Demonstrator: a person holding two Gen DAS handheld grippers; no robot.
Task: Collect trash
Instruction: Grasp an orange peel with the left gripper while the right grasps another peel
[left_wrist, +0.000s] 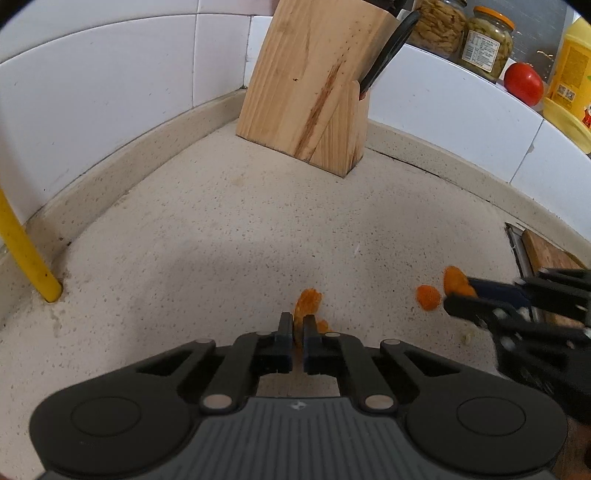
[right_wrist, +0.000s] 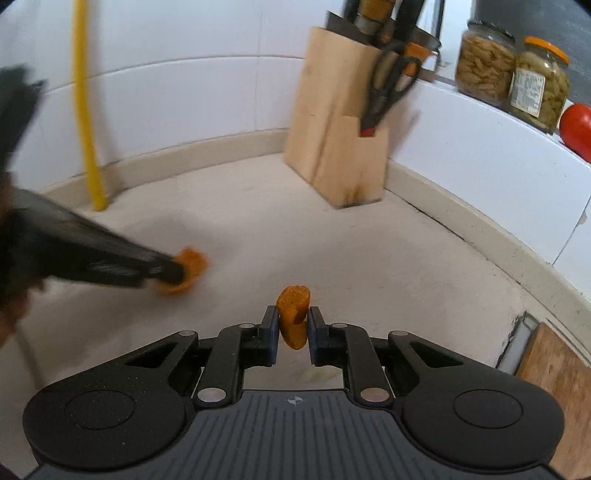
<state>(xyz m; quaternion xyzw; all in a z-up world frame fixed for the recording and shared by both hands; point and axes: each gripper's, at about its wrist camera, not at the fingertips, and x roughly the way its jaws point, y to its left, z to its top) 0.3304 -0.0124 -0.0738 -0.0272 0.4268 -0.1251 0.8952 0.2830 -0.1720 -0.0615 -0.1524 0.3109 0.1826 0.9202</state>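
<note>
Left tongs (left_wrist: 298, 325) clamped on an orange peel (left_wrist: 308, 301) on the surface (left_wrist: 221, 229); right tongs (right_wrist: 292, 325) clamped on another peel (right_wrist: 293, 314); jar label (left_wrist: 480, 50) unreadable

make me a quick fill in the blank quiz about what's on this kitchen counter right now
1. The left gripper is shut on a piece of ____ peel.
2. The scissors sit in the wooden ____ block.
3. Beside the two glass jars on the ledge lies a red ____.
4. One loose peel piece lies on the ____.

Missing words: orange; knife; tomato; counter
</note>
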